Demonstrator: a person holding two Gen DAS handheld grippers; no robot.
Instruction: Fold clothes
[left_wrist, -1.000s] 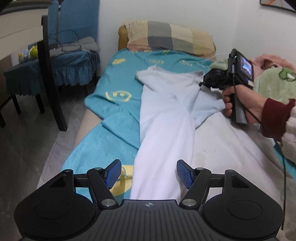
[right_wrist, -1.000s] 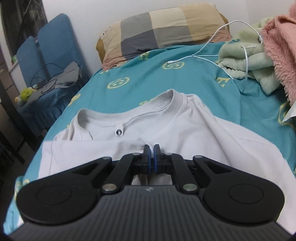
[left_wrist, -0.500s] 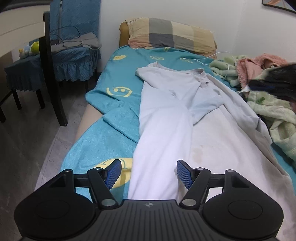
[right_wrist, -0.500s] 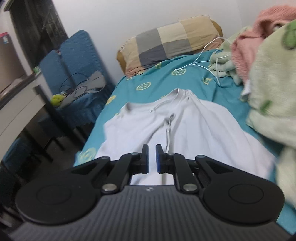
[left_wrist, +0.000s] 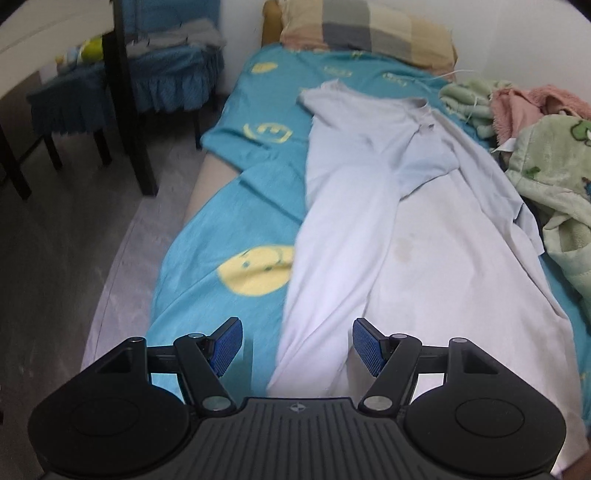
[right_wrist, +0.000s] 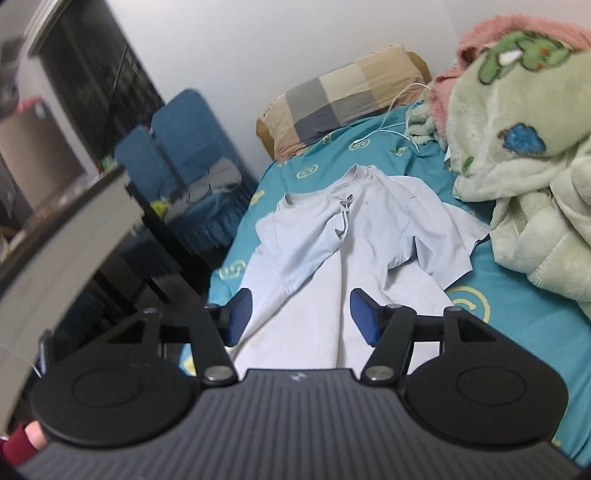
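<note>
Shirt (left_wrist: 373, 229): lies lengthwise on the bed sheet (left_wrist: 221, 236), running ahead of the left gripper (left_wrist: 295, 345) between its parted fingers, collar at the far end. 
Sleeve (right_wrist: 306, 247): folded inward over the shirt body, ahead of the right gripper (right_wrist: 301, 315), whose fingers stand apart. 
Pillow (left_wrist: 369, 33): beyond the collar, at the bed's far end. 
Blankets (left_wrist: 546, 147): heaped right of the fingers, beside the shirt. 
Chair (left_wrist: 147, 81): left of the fingers, off the bed.
</note>
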